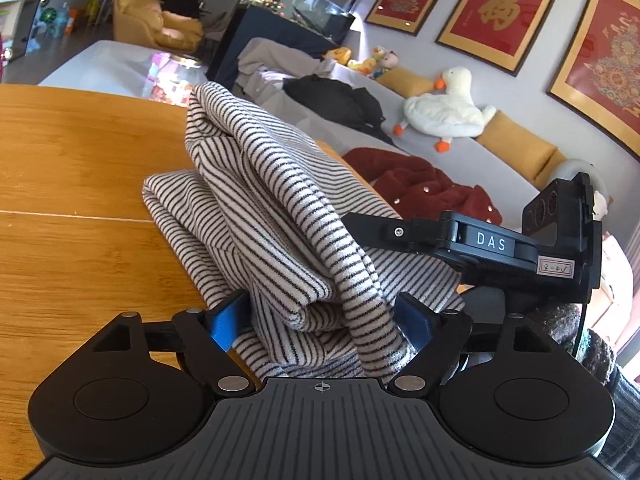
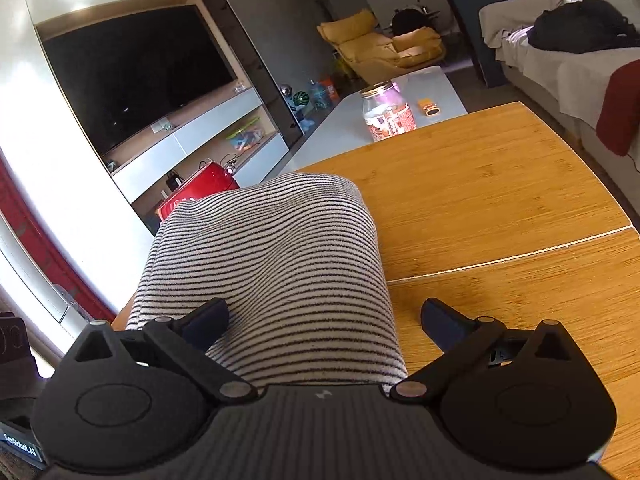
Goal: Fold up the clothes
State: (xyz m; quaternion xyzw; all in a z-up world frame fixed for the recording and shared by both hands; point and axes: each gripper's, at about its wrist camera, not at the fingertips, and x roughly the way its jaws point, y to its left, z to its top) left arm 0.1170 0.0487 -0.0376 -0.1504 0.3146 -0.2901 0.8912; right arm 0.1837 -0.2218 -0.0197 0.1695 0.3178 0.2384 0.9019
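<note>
my left gripper (image 1: 322, 316): low over the table, pointing across it toward the sofa side of the room. Fingers spread wide, blue pads (image 1: 226, 320) on either side of a thick bunch of cloth. The fabric fills the gap, but I can't honestly tell if I'm squeezing it or just straddling it.

my right gripper (image 2: 324, 320): also low and pretty level, aimed at the TV wall. Fingers wide open; the left finger sits on top of the cloth, the right one hangs over bare wood just beside the cloth's edge. Nothing pinched there.

right gripper seen from the left cam (image 1: 480, 240): comes in from the right, lying roughly flat, its tip reaching in against the far side of the fabric pile.

striped garment (image 1: 272, 216): white with thin black stripes, on the wooden table (image 1: 80, 168). From the left view it's a layered heap, one folded part standing up tall and draping down toward me. From the right view it's a smooth rounded roll (image 2: 276, 264) running away from me, near the table's left edge.

other stuff: a jar (image 2: 386, 110) on the white table beyond, well apart from the garment.
</note>
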